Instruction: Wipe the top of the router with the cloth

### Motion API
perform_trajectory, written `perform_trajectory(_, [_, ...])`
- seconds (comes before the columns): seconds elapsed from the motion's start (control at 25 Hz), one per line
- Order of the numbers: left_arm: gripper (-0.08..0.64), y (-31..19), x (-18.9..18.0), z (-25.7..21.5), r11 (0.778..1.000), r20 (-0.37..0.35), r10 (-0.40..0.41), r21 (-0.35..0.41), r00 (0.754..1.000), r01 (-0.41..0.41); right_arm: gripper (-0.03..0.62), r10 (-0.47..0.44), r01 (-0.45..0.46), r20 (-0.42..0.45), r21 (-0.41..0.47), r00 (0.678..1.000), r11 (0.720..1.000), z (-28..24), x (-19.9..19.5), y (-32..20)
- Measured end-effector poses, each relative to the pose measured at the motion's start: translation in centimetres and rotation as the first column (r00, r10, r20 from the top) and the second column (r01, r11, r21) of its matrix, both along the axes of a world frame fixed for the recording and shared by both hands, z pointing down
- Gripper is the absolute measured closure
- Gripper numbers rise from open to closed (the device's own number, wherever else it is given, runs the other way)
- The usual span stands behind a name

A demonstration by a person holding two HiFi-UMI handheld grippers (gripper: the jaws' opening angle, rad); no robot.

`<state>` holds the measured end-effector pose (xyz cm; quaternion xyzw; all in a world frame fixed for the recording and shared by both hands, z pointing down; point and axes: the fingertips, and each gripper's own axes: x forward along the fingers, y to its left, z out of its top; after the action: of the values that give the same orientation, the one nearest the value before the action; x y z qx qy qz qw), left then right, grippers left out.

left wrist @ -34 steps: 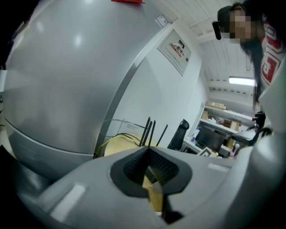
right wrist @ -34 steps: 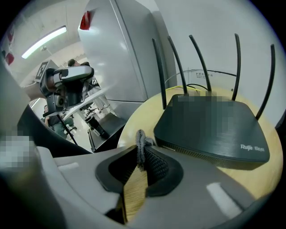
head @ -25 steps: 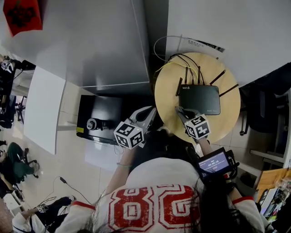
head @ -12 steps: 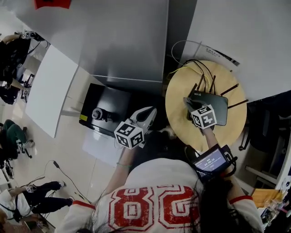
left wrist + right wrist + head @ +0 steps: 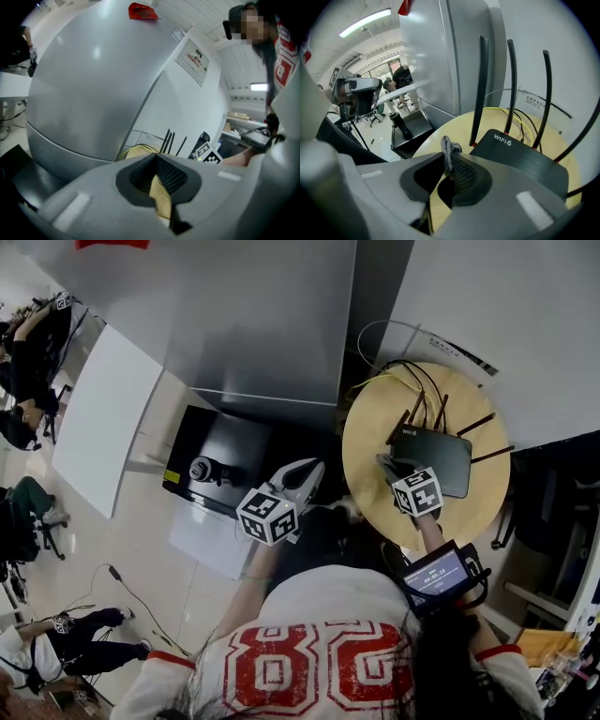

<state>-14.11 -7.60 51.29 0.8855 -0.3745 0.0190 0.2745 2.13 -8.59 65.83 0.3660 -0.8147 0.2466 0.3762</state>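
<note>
The left gripper (image 5: 302,472) hangs off the round pale wooden surface (image 5: 372,427) at its 9 o'clock side, fingers closed on nothing. The right gripper (image 5: 386,465) has its fingers clamped on a grey knitted cloth (image 5: 449,151) at the 7 o'clock corner of the flat black router with upright antennas (image 5: 436,451), which sits mid-surface. The wipe looks barely begun, as I judge it, with nearly the whole top toward 3 o'clock left to cover, and no container shows on the surface.
</note>
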Motion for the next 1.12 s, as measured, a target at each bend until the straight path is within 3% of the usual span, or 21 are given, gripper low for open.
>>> perform_trajectory(0.52, [0.56,0.0,4.5,0.3,0.989,-0.003,0.147,-0.005,0.989,-0.147,0.549,0.097,-0.095,0.089,-0.031,0.991,0.995,0.2,-0.4,4.8])
perform_trajectory(0.72, [0.56,0.0,5.8,0.4,0.978,0.003,0.209,-0.01,0.978,-0.209,0.549,0.198,-0.197,0.144,-0.018,0.97,0.98,-0.9,-0.3,5.8])
perform_trajectory(0.88, [0.56,0.8,7.7,0.7,0.954,0.004,0.301,-0.012,0.954,-0.301,0.549,0.339,-0.344,0.208,-0.014,0.918,0.939,-1.9,0.9,6.9])
perform_trajectory(1.12, [0.56,3.3,11.7,1.5,0.885,0.009,0.465,-0.026,0.885,-0.464,0.549,0.528,-0.541,0.239,-0.01,0.815,0.841,-2.4,4.0,10.8])
